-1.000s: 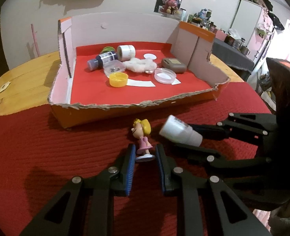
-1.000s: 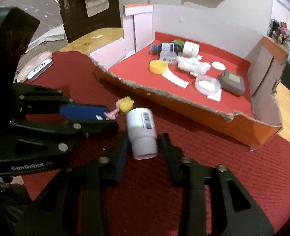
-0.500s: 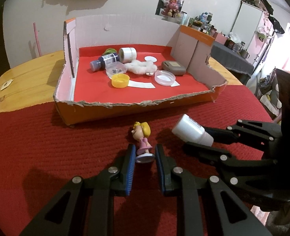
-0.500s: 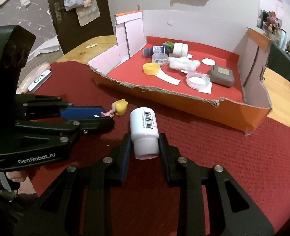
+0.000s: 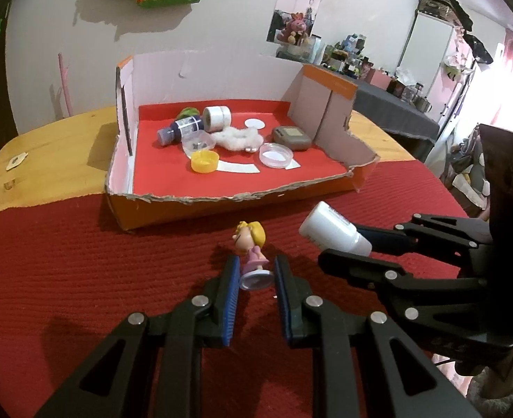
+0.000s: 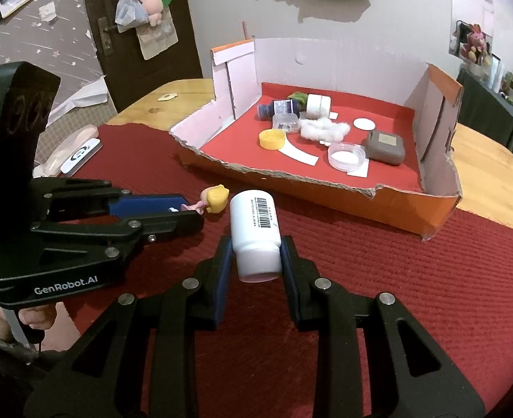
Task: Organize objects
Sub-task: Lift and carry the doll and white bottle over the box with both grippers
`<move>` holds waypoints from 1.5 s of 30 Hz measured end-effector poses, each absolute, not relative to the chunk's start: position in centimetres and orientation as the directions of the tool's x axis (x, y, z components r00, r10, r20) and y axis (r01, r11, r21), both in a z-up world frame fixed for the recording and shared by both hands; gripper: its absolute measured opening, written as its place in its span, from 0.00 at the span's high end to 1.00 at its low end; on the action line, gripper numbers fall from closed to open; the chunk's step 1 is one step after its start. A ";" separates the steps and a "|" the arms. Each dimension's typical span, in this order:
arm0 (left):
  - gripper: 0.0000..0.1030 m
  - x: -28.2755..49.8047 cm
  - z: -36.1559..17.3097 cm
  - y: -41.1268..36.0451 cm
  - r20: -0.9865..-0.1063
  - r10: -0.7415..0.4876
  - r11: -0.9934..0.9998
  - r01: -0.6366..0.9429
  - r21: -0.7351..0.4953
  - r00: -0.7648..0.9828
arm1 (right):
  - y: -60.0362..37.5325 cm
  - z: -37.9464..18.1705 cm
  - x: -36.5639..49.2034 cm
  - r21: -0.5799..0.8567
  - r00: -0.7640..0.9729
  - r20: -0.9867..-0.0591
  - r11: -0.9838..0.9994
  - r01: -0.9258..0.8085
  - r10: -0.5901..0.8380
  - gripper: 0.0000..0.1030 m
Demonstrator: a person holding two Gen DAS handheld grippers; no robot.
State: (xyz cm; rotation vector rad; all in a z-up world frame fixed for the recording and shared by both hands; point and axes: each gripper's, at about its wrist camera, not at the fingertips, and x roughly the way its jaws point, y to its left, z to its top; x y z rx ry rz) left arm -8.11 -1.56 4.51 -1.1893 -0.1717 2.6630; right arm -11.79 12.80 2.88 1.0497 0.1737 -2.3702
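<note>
Gripping plastic doll (image 5: 251,254), smooth cylindrical btl (image 6: 256,233).

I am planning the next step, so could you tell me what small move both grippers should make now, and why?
Probably carry both forward over the cardboard box's torn front edge. The left gripper is shut on the doll figurine, the right gripper on the white bottle, and both are short of the box.

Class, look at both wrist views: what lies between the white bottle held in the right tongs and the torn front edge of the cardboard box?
Only bare red cloth separates the white bottle from the cardboard box; the right wrist view shows this best.
</note>
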 end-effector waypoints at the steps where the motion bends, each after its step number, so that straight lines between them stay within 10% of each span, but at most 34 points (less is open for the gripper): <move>1: 0.80 -7.9 4.6 -1.6 -0.718 0.248 -0.969 -0.153 -0.196 -0.651 | 12.8 3.0 -11.7 0.096 -0.555 -0.717 -0.848 0.521 -0.422 0.75; 45: 0.80 -15.6 6.8 -2.7 -0.729 0.247 -0.969 -0.168 -0.180 -0.639 | 12.9 5.5 -20.7 0.138 -0.442 -0.791 -0.827 0.544 -0.423 0.75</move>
